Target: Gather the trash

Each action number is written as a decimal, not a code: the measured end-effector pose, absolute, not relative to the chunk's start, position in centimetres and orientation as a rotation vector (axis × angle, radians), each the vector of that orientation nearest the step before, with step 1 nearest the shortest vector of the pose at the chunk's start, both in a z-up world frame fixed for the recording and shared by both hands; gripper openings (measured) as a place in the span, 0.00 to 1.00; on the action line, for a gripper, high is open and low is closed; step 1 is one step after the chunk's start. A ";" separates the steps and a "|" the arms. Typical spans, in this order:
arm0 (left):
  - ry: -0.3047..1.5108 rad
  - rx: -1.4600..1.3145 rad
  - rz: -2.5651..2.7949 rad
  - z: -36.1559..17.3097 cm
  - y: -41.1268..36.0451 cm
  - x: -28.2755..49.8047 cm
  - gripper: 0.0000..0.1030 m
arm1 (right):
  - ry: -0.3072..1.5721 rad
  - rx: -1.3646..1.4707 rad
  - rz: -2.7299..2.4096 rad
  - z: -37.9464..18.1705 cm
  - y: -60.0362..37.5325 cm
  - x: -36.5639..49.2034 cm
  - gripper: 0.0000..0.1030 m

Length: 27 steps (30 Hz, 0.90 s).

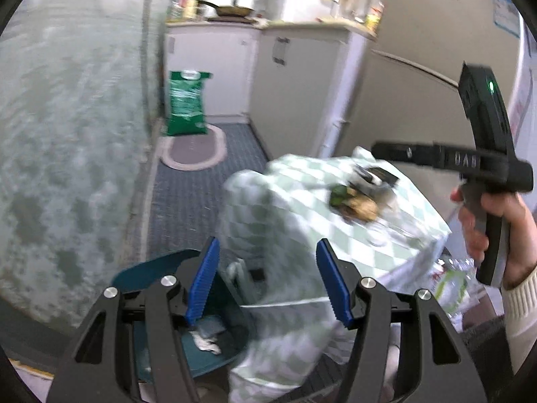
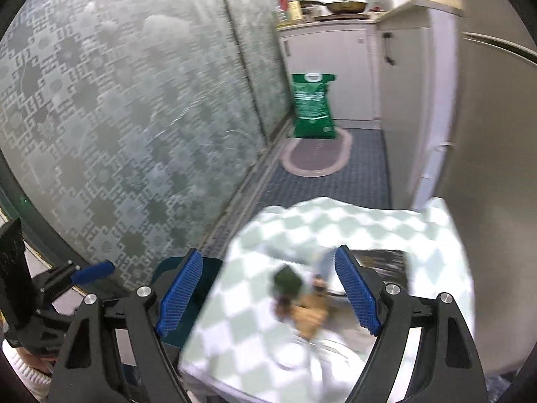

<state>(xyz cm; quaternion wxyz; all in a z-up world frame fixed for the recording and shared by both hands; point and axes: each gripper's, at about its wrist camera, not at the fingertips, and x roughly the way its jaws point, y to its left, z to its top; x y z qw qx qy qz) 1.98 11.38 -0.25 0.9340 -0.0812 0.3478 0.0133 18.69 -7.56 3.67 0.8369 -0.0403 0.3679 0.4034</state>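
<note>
My left gripper (image 1: pixel 266 278) is open with nothing between its blue pads. It hangs over a teal bin (image 1: pixel 147 272) that holds a crumpled white paper (image 1: pixel 206 342), beside a table under a green-and-white checked cloth (image 1: pixel 302 221). A blurred heap of trash (image 1: pixel 355 201) lies on the cloth. My right gripper (image 2: pixel 268 288) is open just above that heap: a green piece (image 2: pixel 287 280), a brown piece (image 2: pixel 310 315), a dark packet (image 2: pixel 379 262) and a clear round lid (image 2: pixel 292 352). Nothing is gripped. In the left wrist view a hand (image 1: pixel 483 221) holds the right gripper's handle (image 1: pixel 486 174).
A patterned glass door (image 2: pixel 100 117) runs along the left. A green sack (image 2: pixel 313 107) and an oval mat (image 2: pixel 315 158) sit on the blue floor. White cabinets (image 1: pixel 295 84) and a fridge (image 1: pixel 419 84) stand on the right. Plastic bottles (image 1: pixel 453 285) lie below the table's edge.
</note>
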 end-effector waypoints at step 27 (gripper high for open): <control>0.885 -0.216 -0.357 -4.9 -4.6 9.9 0.32 | 0.817 -0.054 0.741 1.7 -22.4 20.5 0.78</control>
